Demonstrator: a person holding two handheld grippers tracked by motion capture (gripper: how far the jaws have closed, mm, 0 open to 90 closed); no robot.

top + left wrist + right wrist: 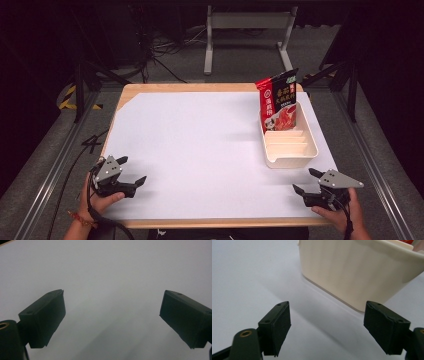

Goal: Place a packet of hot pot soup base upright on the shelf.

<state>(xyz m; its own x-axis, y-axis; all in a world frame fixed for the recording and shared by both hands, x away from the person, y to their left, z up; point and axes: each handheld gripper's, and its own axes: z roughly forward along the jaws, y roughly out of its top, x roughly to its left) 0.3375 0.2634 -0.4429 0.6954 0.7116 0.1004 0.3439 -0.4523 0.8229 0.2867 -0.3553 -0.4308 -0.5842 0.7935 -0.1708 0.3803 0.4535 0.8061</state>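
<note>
Black jaws of the right gripper [304, 181] stand wide w/ nothing between, lower right of the high view, just below the cream tray [305, 156]; left gripper [132, 171], lower left, also wide & empty over the white sheet [200, 150]. Tray's long axis runs near-to-far at right-centre, divided into slots. Red-black sauce packet [278, 100] stands upright in its far slot, top edge up; near slots bare.

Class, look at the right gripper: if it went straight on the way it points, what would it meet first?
Probably the near wall of the cream tray, straight ahead of the open right gripper; depth is unclear.
</note>
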